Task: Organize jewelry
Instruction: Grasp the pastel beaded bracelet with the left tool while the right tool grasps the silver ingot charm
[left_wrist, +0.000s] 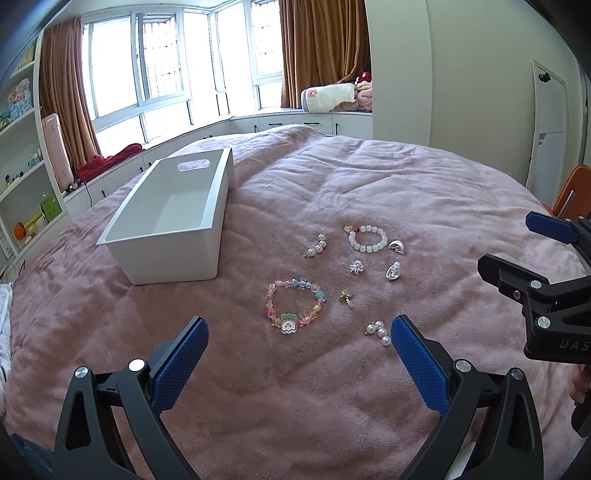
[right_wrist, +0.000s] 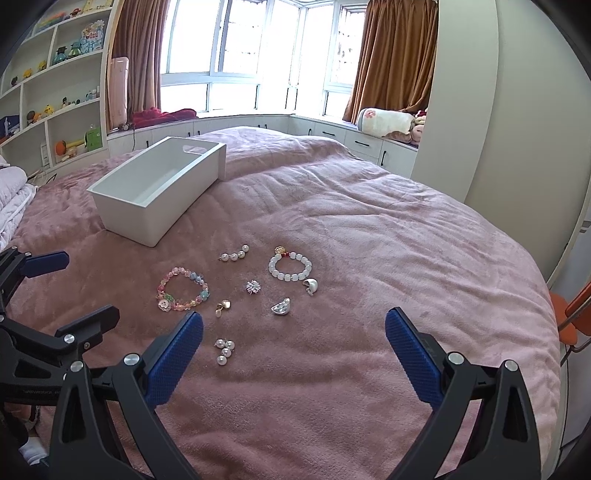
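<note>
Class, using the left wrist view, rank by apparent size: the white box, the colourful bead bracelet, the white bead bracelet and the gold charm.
1. white box
2. colourful bead bracelet
3. white bead bracelet, though it lies farther away
4. gold charm

On the bed (left_wrist: 369, 184), a bin (left_wrist: 170, 221) stands left of and behind the scattered bracelets (left_wrist: 293, 306) and earrings (left_wrist: 377, 331).

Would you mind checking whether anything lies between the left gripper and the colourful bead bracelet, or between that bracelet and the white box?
Nothing visible does. The left gripper is open with the colourful bead bracelet just ahead of its fingertips on bare pink blanket. The stretch from the bracelet to the white box is bare blanket too; the other jewelry lies to the right.
</note>
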